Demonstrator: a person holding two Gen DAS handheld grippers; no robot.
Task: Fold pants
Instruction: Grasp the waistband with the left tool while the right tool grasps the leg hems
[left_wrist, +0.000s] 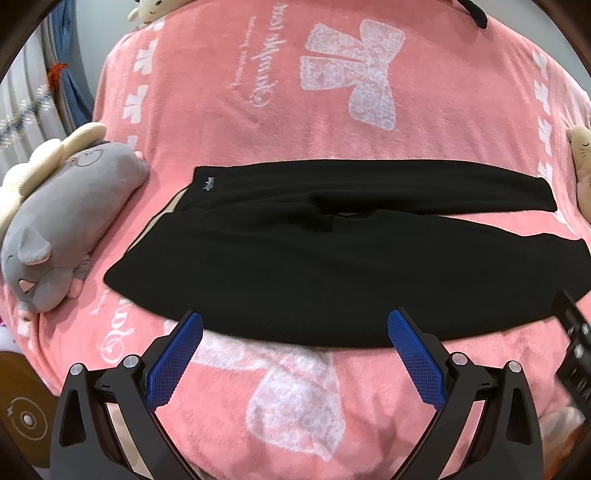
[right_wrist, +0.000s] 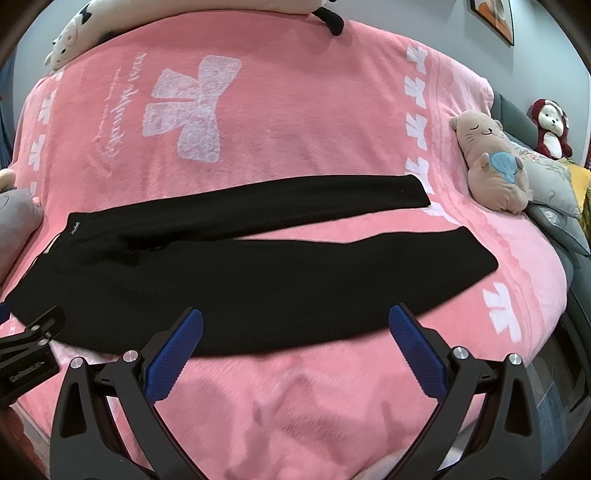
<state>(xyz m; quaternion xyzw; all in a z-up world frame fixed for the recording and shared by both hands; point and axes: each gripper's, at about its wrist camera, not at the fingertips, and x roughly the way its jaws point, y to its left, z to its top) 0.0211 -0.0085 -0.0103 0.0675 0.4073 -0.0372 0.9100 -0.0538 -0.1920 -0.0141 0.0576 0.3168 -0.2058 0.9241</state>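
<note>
Black pants (left_wrist: 295, 266) lie flat and unfolded across a pink blanket (left_wrist: 258, 122) that covers a bed; the waistband is toward the left, and the two legs run to the right, parted by a narrow wedge of blanket that is best seen in the right wrist view (right_wrist: 258, 280). A small pale label (left_wrist: 209, 183) marks the far corner of the waistband.

Left gripper (left_wrist: 295, 321): fingers spread wide, blue pads (left_wrist: 173, 363) empty, tips at the near edge of the pants at the waist and thigh. Right gripper (right_wrist: 295, 321): fingers likewise spread wide and empty, pads (right_wrist: 419, 354) at the near edge of the nearer leg. Whether either set of tips touches the cloth cannot be told. Each gripper's black frame shows at the border of the other's view.

A grey plush cat (left_wrist: 62, 229) lies on the blanket just left of the waistband. A tan plush animal (right_wrist: 491, 162) lies near the leg ends on the right. A white plush toy (right_wrist: 74, 33) rests at the blanket's far edge.
</note>
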